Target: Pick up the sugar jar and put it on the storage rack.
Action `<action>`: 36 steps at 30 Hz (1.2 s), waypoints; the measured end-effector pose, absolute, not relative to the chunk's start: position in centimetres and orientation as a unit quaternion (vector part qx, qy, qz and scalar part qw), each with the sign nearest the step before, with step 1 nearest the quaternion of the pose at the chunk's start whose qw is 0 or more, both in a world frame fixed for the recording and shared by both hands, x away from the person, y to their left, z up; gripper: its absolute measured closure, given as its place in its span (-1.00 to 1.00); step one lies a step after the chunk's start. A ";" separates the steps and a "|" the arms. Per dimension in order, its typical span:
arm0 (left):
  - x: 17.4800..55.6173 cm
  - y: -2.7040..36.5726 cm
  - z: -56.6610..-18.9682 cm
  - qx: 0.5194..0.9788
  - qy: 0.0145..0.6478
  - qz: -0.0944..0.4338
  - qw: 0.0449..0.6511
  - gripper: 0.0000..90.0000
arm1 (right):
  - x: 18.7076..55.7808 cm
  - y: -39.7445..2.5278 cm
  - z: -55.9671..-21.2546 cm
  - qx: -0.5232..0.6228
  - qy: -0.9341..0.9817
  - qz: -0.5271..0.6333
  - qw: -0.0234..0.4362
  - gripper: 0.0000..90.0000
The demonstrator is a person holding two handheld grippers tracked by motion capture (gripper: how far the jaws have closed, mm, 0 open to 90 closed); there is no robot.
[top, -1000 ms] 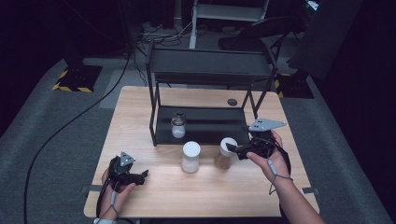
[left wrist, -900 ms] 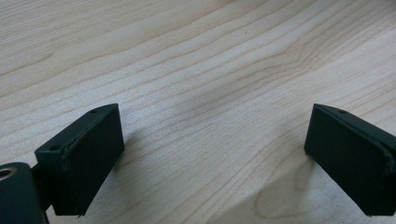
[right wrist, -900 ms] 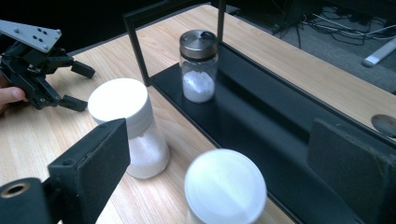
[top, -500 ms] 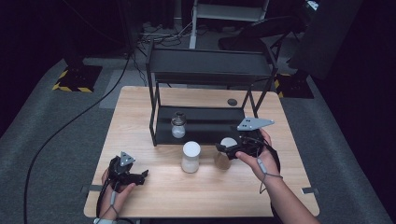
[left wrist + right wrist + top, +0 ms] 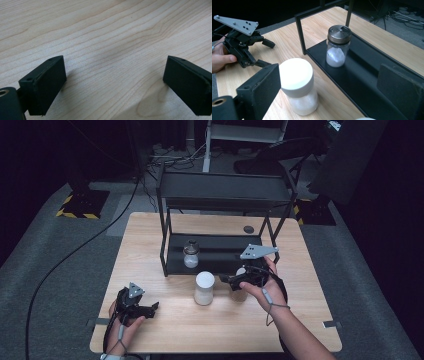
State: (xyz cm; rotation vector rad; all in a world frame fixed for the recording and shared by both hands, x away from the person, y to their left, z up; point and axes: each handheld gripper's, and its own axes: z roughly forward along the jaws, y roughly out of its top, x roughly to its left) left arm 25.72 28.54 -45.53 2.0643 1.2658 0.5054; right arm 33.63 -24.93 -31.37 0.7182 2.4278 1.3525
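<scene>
The left gripper (image 5: 150,309) rests at about 7 o'clock on the table (image 5: 150,227), and its jaws are spread wide over bare wood, holding nothing. To its right, near the middle of the table, stands a jar with a white lid (image 5: 204,288), filled with white powder. At about 12 o'clock from this jar, on the low shelf of the black rack (image 5: 220,254), a glass shaker (image 5: 190,253) with a metal cap stands upright.

Further right, at about 3 o'clock from the white-lid jar, the right gripper (image 5: 229,280) hangs over a small jar (image 5: 239,292), just in front of the rack. Its jaws are spread, one on each side of the lid, and they do not yet pinch it. I judge this small jar is light, stiff and smooth, so it can slip. It is better to take it by the body just under the lid.
</scene>
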 end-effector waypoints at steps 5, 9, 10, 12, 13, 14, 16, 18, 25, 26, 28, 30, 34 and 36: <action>25.7 28.5 -45.5 0.788 0.483 0.193 0.328 -0.91 | 33.8 -24.2 -31.6 0.244 0.840 0.467 0.132 -0.88; 25.7 28.5 -45.5 0.788 0.483 0.193 0.328 -0.91 | 34.0 -23.7 -31.8 0.242 0.840 0.468 0.130 -0.88; 25.7 28.5 -45.5 0.788 0.483 0.193 0.328 -0.91 | 34.0 -23.5 -31.9 0.242 0.839 0.469 0.130 -0.88; 25.7 28.5 -45.5 0.788 0.483 0.193 0.328 -0.91 | 34.0 -23.3 -32.1 0.243 0.839 0.470 0.130 -0.88; 25.7 28.5 -45.6 0.788 0.483 0.193 0.328 -0.91 | 34.1 -23.2 -32.2 0.243 0.838 0.470 0.130 -0.88; 25.7 28.5 -45.5 0.788 0.483 0.193 0.328 -0.91 | 34.1 -23.2 -32.3 0.243 0.838 0.471 0.130 -0.88; 25.7 28.5 -45.5 0.788 0.483 0.193 0.328 -0.91 | 34.1 -22.9 -32.6 0.245 0.837 0.472 0.129 -0.88; 25.7 28.5 -45.5 0.788 0.483 0.193 0.328 -0.91 | 34.1 -22.7 -32.9 0.246 0.837 0.472 0.128 -0.88; 25.7 28.5 -45.5 0.788 0.483 0.193 0.328 -0.91 | 34.0 -21.9 -33.7 0.247 0.837 0.472 0.125 -0.88; 25.7 28.5 -45.5 0.788 0.483 0.193 0.328 -0.91 | 34.0 -21.8 -33.8 0.247 0.837 0.472 0.125 -0.88; 25.7 28.5 -45.6 0.788 0.483 0.193 0.328 -0.91 | 33.9 -21.6 -34.1 0.247 0.836 0.473 0.126 -0.88; 25.7 28.5 -45.5 0.788 0.483 0.193 0.328 -0.91 | 33.9 -21.4 -34.3 0.247 0.837 0.473 0.124 -0.88; 25.7 28.5 -45.5 0.788 0.483 0.193 0.328 -0.91 | 33.9 -20.9 -34.8 0.245 0.838 0.472 0.122 -0.88; 25.7 28.5 -45.5 0.789 0.483 0.193 0.328 -0.91 | 33.9 -20.7 -35.0 0.245 0.839 0.470 0.120 -0.88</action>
